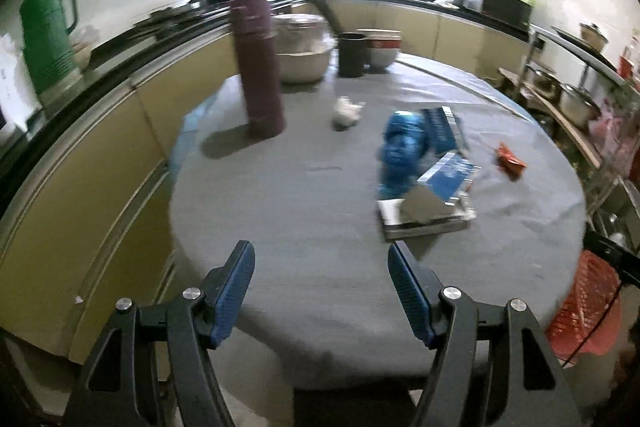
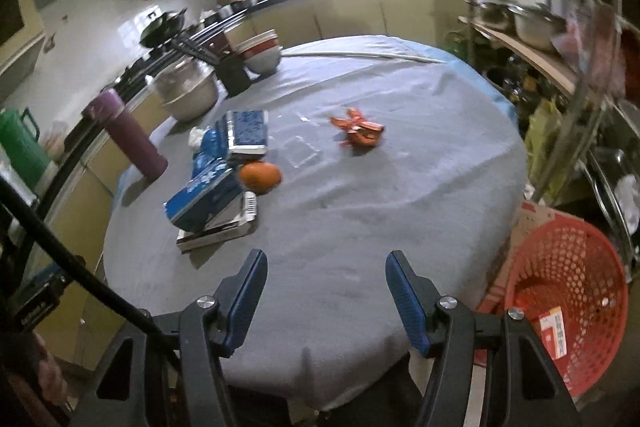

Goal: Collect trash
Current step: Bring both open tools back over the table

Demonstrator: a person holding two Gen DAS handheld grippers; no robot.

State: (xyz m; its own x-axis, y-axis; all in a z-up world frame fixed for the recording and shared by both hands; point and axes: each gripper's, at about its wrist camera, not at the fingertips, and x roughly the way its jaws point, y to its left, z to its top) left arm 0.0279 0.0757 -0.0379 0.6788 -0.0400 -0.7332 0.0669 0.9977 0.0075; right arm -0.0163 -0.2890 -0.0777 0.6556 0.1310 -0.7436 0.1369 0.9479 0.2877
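On the round grey-clothed table [image 1: 304,211] lie a crumpled white tissue [image 1: 347,111], a crumpled blue plastic bag [image 1: 400,151], torn blue-and-silver cartons [image 1: 434,195] and a red wrapper [image 1: 509,158]. In the right wrist view the red wrapper [image 2: 360,131] lies mid-table, a clear plastic piece [image 2: 302,151] beside it, the cartons [image 2: 218,203] at left with an orange [image 2: 260,177]. A red mesh basket [image 2: 568,303] on the floor at right holds a small packet. My left gripper [image 1: 322,267] and right gripper [image 2: 326,275] are open and empty above the table's near edge.
A purple flask [image 1: 260,67], metal pot [image 1: 304,51], black cup [image 1: 352,54] and stacked bowls [image 1: 383,49] stand at the table's far side. Yellow kitchen cabinets [image 1: 100,163] curve round the left. A metal shelf rack [image 2: 560,75] with pots stands at right.
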